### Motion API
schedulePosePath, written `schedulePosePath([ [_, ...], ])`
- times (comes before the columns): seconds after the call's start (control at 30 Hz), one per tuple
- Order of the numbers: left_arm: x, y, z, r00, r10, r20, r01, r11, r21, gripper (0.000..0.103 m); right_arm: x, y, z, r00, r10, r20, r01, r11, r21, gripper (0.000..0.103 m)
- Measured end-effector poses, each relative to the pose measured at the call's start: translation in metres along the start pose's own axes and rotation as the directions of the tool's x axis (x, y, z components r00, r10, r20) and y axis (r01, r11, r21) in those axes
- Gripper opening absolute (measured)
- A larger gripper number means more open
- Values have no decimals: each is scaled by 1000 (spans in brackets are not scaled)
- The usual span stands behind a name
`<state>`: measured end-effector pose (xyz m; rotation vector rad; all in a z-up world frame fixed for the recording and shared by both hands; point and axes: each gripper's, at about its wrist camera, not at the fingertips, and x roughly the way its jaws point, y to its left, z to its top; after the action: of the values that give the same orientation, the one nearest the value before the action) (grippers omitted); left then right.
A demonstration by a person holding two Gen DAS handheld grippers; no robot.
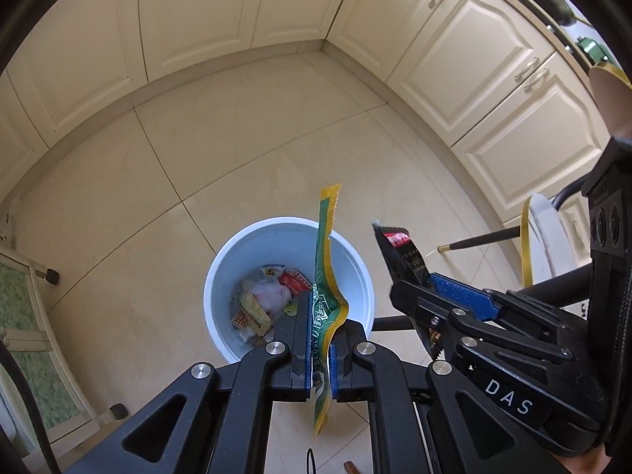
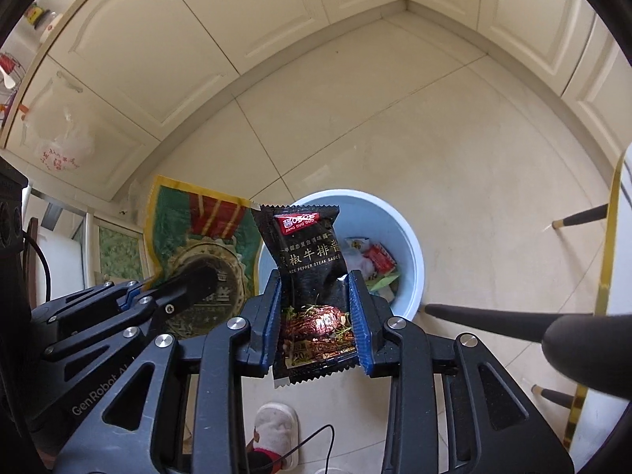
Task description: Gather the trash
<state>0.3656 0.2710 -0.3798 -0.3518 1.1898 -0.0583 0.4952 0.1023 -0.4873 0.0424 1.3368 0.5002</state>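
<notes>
A pale blue trash bin (image 1: 357, 272) stands on the tiled floor with several wrappers inside; it also shows in the right wrist view (image 2: 410, 249). My left gripper (image 1: 320, 318) is shut on a green and yellow wrapper (image 1: 326, 260), held edge-on above the bin's near rim. My right gripper (image 2: 316, 288) is shut on a black steak sauce packet (image 2: 308, 260), held upright just short of the bin. The right gripper (image 1: 414, 280) appears in the left wrist view with the packet (image 1: 403, 252). The left gripper's fingers (image 2: 189, 276) and the green wrapper (image 2: 185, 229) show at left.
Cream cabinets (image 1: 197, 19) line the far walls. Dark chair legs with gold tips (image 2: 576, 213) and a white, gold-trimmed chair (image 1: 545, 237) stand to the right. A green glass-panelled unit (image 1: 35, 316) is at left. A slippered foot (image 2: 276, 426) is below.
</notes>
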Motion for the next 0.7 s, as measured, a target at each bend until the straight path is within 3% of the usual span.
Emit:
schedulePosePath([
  [0.1, -1, 27, -3, 1000, -2, 0, 2, 1000, 8, 3, 2, 0, 1, 1000, 1, 8, -1, 1000, -4, 34],
  [0.2, 6, 31, 2, 1000, 6, 3, -6, 1000, -2, 6, 4, 6, 2, 1000, 0, 24, 0, 1000, 5, 38],
  [0.27, 7, 32, 4, 1000, 24, -10, -24, 1000, -13, 15, 8, 4, 4, 999, -23, 23, 22, 1000, 10, 43],
  [0.33, 5, 32, 5, 998, 57, -10, -57, 998, -34, 44, 6, 3, 6, 999, -24, 24, 23, 999, 22, 45],
  [0.4, 0, 36, 4, 998, 70, -1, -70, 996, -60, 59, 2, -2, 6, 999, -35, 29, 34, 999, 42, 48],
  [0.47, -3, 37, 1, 999, 43, 8, -42, 996, -82, 62, -2, -4, 6, 999, -39, 36, 37, 998, 56, 61],
  [0.53, -6, 36, -1, 999, 45, 8, -44, 995, -86, 63, -7, -5, 6, 998, -41, 40, 39, 998, 57, 66],
  [0.7, -22, 29, -7, 996, 78, 33, -75, 995, -72, 65, -17, 2, 3, 998, -51, 40, 49, 998, 38, 71],
])
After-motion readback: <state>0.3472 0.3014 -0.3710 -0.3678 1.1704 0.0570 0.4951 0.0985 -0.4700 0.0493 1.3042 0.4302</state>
